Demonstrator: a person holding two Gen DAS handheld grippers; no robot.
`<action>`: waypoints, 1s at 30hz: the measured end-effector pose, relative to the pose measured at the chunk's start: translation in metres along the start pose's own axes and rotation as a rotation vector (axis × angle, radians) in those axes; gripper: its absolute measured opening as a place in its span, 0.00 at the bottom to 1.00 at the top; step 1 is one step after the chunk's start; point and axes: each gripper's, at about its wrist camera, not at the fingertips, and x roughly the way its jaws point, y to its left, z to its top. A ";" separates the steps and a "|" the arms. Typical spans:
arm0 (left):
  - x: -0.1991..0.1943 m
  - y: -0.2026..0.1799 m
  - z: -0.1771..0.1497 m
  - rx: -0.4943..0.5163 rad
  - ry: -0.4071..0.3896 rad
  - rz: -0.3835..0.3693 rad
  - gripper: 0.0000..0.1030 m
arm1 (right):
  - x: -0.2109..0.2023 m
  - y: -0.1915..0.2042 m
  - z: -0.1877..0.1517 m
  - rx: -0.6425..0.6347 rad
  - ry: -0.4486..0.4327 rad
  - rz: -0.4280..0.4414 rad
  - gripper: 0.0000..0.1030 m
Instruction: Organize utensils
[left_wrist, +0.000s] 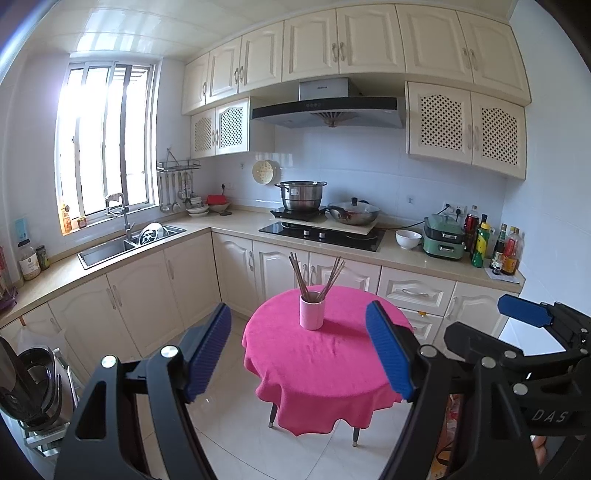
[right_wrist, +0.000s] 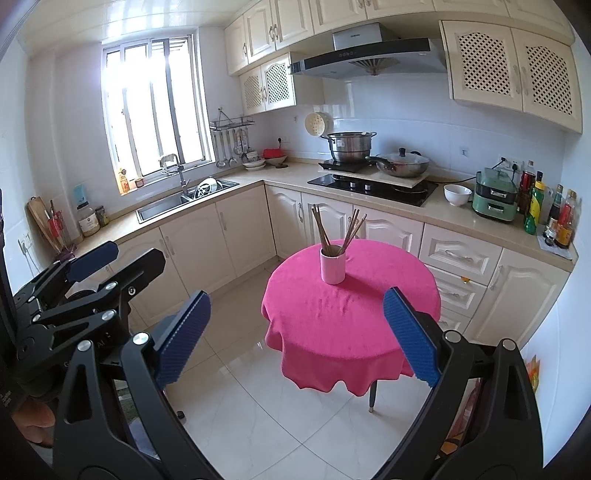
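Observation:
A pink cup (left_wrist: 312, 312) stands upright on a small round table with a pink cloth (left_wrist: 325, 362). Several brown chopsticks (left_wrist: 317, 277) stand in the cup, leaning left and right. The cup (right_wrist: 332, 266), chopsticks (right_wrist: 338, 230) and table (right_wrist: 351, 325) also show in the right wrist view. My left gripper (left_wrist: 299, 325) is open and empty, well short of the table. My right gripper (right_wrist: 297, 310) is open and empty, also held back from the table. Each gripper shows at the edge of the other's view.
An L-shaped counter (left_wrist: 207, 225) runs behind the table, with a sink (left_wrist: 122, 247), a hob with a pot and a wok (left_wrist: 321, 232), a white bowl (left_wrist: 408, 238) and bottles (left_wrist: 495, 247). Light floor tiles (right_wrist: 280, 406) lie around the table.

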 end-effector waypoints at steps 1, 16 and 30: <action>0.000 0.000 0.000 -0.001 0.000 -0.001 0.72 | 0.000 0.000 0.000 0.001 0.000 0.000 0.90; 0.001 -0.001 -0.003 0.005 0.006 0.004 0.72 | 0.000 -0.001 -0.003 0.010 0.011 -0.001 0.90; 0.006 0.004 -0.005 0.006 0.012 0.008 0.72 | 0.006 0.002 -0.004 0.017 0.023 0.002 0.90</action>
